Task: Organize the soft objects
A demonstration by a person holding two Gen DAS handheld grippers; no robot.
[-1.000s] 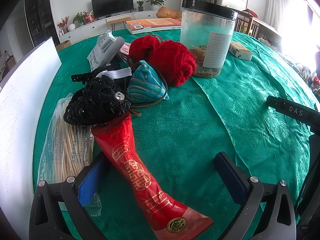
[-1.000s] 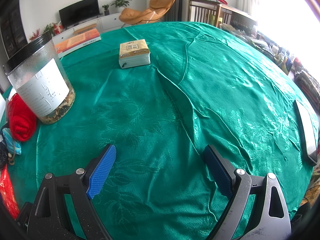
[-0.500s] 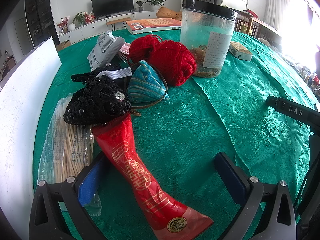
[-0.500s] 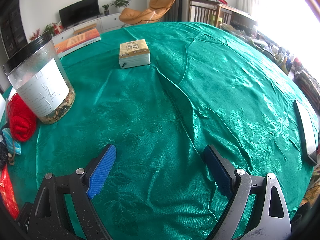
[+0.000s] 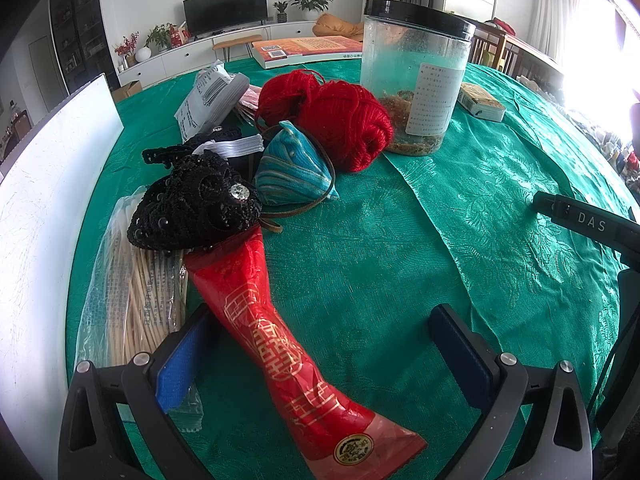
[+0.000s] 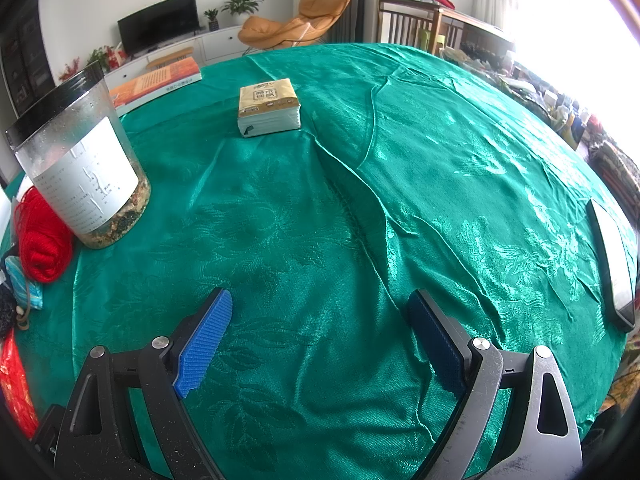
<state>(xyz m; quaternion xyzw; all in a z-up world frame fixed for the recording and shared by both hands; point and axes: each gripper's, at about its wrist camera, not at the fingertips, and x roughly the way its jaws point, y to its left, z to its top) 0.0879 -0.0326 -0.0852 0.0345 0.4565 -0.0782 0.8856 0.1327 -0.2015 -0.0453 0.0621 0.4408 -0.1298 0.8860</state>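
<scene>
Left tongs [image 5: 320,344] gape wide above the green-clothed worktop [image 5: 400,240], gripping nothing, though a long red pouch [image 5: 264,320] with gold lattice print runs right up between the fingers, nearer the left blue pad [image 5: 180,364]. Its far end tucks under a black beaded piece [image 5: 192,208] with a clear stone on it. Just left of the pouch lies a clear bag of sticks [image 5: 132,292], partly under the black piece. Behind that sits a striped teal sachet [image 5: 292,172] with a brown cord trailing from it, leaning against red yarn [image 5: 340,120]. White elastic [image 5: 236,146] and a grey packet [image 5: 208,100] lie farther back on the left. A black-lidded jar [image 5: 416,80] stands right of the yarn, touching or nearly so, with brownish stuff at the bottom. A book [image 5: 308,50] lies at the far edge. A white board [image 5: 44,200] stands up along the left side.

Right tongs [image 6: 320,332] are wide open too, empty, over bare cloth with a long crease running through it. From this side the jar [image 6: 80,160] is at the left with the yarn [image 6: 40,240] beside it, the sachet [image 6: 22,284] just in front of the yarn, and the pouch [image 6: 12,384] clipped by the left edge. A tissue pack [image 6: 268,106] sits alone farther back, well apart from the pile, with the book [image 6: 156,82] behind the jar. A flat dark-edged slab [image 6: 612,264] lies at the right rim.
</scene>
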